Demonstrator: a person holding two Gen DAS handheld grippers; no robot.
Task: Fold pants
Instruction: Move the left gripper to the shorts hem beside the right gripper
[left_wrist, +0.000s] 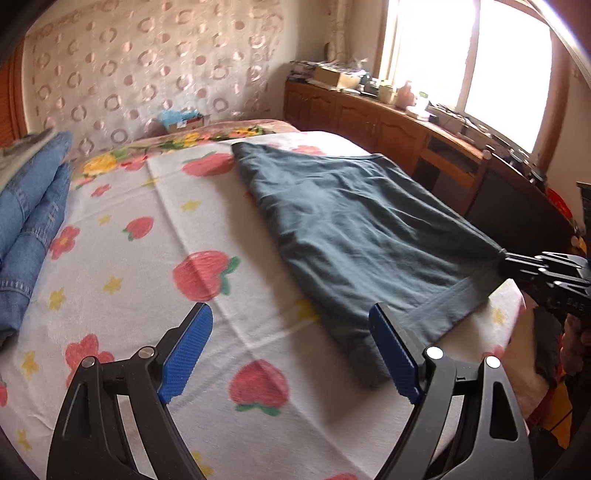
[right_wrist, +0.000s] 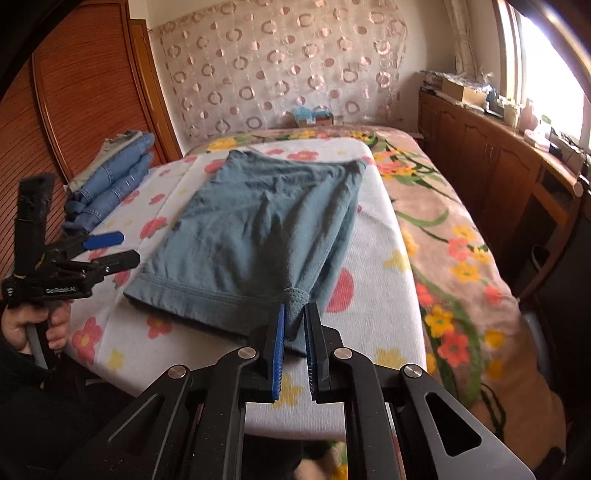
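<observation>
Grey-blue pants (right_wrist: 266, 229) lie folded on a white fruit-print sheet (right_wrist: 376, 306) on the bed; they also show in the left wrist view (left_wrist: 354, 236). My right gripper (right_wrist: 294, 314) is shut on the pants' near right corner and lifts it slightly; it shows at the right edge of the left wrist view (left_wrist: 517, 264). My left gripper (left_wrist: 291, 343) is open and empty, just above the sheet beside the pants' near left corner; it also shows at the left of the right wrist view (right_wrist: 114, 247).
Folded blue jeans (right_wrist: 114, 181) are stacked at the sheet's far left. A floral blanket (right_wrist: 454, 243) covers the bed's right side. A wooden cabinet (right_wrist: 498, 158) with clutter runs along the window wall. A wooden wardrobe (right_wrist: 85, 92) stands at the left.
</observation>
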